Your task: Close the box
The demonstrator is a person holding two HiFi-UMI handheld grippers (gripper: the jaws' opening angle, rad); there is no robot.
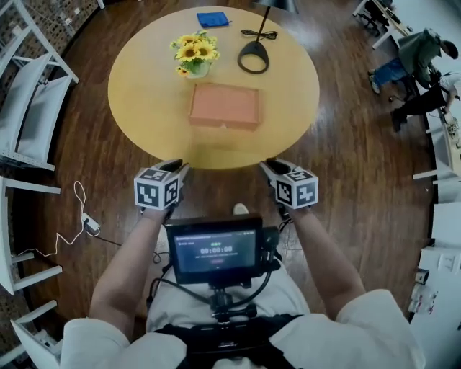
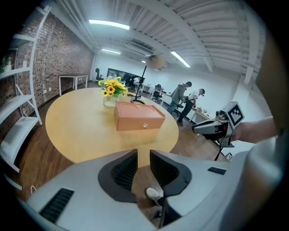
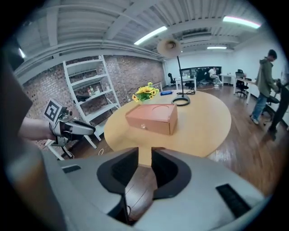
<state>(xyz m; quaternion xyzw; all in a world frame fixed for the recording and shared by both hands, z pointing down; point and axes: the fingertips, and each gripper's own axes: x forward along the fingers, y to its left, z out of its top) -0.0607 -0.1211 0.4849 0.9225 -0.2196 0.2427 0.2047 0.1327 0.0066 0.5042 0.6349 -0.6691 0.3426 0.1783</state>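
Box (image 1: 224,105) on round table (image 1: 144,108), wood floor (image 1: 86,187)

One round table (image 1: 137,108) carries one box (image 1: 224,105), one vase of sunflowers (image 1: 195,55), one lamp (image 1: 253,56) and one blue cloth (image 1: 212,19). We hold two grippers, the left gripper (image 1: 179,166) and the right gripper (image 1: 268,165), over one screen (image 1: 215,250). We count at least two people (image 2: 181,95) behind.
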